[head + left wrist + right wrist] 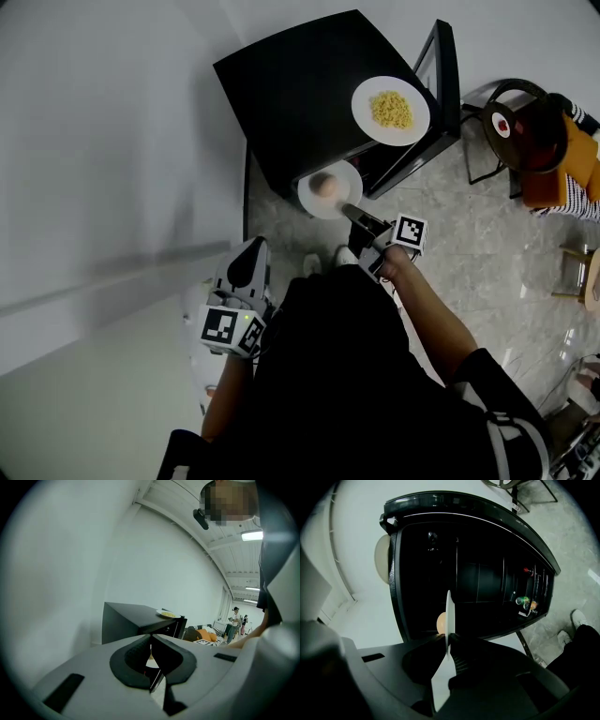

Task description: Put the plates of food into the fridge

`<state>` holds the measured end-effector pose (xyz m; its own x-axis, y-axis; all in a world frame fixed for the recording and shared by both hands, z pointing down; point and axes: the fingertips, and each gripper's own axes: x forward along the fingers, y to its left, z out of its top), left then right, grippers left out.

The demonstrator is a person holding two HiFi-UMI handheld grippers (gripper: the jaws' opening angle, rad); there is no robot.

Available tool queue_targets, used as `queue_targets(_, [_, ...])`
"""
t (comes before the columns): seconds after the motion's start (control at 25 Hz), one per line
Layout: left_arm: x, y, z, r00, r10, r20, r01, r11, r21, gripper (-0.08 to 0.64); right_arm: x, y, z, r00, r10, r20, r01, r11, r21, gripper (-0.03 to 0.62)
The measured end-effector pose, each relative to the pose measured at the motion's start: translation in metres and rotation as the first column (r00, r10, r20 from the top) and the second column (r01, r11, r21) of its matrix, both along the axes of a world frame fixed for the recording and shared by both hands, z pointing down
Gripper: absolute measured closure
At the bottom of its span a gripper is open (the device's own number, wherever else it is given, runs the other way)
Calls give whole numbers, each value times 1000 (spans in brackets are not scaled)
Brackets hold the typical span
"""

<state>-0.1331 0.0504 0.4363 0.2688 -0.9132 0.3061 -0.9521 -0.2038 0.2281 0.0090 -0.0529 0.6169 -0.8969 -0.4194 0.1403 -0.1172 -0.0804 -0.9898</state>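
Note:
A black mini fridge (291,89) stands against the white wall with its door (439,70) swung open. On its top lies a white plate of yellow food (391,110), which also shows in the left gripper view as the plate of yellow food (168,614). My right gripper (350,211) is shut on the rim of a second white plate (328,192) carrying a round pale-orange food item (323,185), held in front of the fridge opening. The right gripper (449,641) sees that plate (448,616) edge-on. My left gripper (246,267) hangs left of the fridge, shut (151,660) and empty.
The dark fridge interior (478,573) holds small cans (524,603) at its right side. A chair with a round black item (520,122) and an orange cushion (574,164) stands to the right on the marble floor. Two people (236,620) stand far off.

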Motion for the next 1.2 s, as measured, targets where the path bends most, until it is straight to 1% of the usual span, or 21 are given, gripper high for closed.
queue_targets(0.16, [1, 6, 3, 1000, 2, 13, -1, 1000, -10, 537, -11, -19, 11, 1000, 24, 1, -24, 999, -41, 548])
queue_targets(0.36, [0, 9, 2, 1000, -21, 10, 21, 1000, -20, 537, -29, -40, 10, 999, 31, -34, -32, 999, -22, 549])
queue_targets(0.6, [-1, 8, 5, 1000, -28, 11, 28, 999, -26, 535, -46, -65, 14, 997, 42, -69, -42, 999, 12, 552])
queue_targets(0.8, [-6, 9, 4, 999, -43, 11, 43, 999, -27, 536, -55, -74, 19, 995, 51, -89, -51, 999, 5, 557])
queue_targets(1.04, [-10, 6, 3, 998, -64, -5, 64, 998, -27, 537, -64, -83, 24, 993, 74, -88, -74, 997, -2, 557])
queue_targets(1.2, [-13, 4, 4, 997, -72, -17, 72, 997, -31, 535, -71, -91, 23, 992, 76, -103, -76, 997, -2, 557])
